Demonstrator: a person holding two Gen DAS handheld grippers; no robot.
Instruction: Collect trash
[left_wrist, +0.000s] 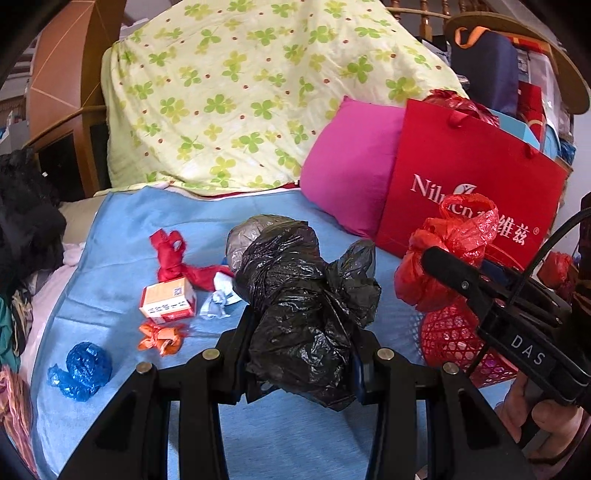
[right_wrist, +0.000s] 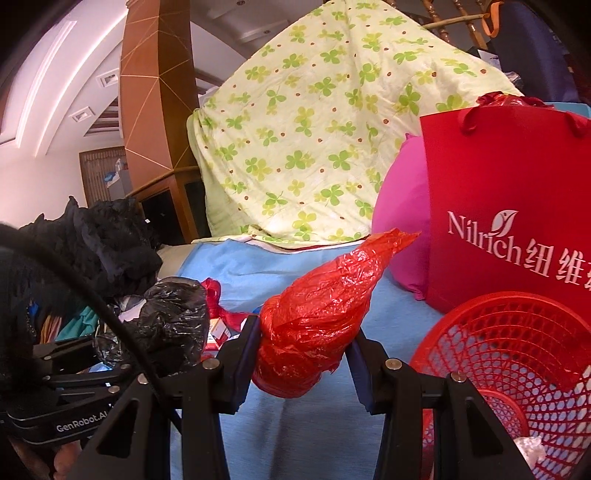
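The left gripper is clamping a crumpled black plastic bag above the blue sheet, its jaws partly closed on the bundle. The right gripper is pinching a knotted red plastic bag the same way, just beside the red mesh basket. A small orange box, a blue bag wad and red scraps are lying on the sheet.

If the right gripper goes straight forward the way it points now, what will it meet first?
The right gripper, shut on a red plastic bag, points over the blue sheet. Probably the pink pillow comes first, or the clover-print quilt beside it; depth is unclear.
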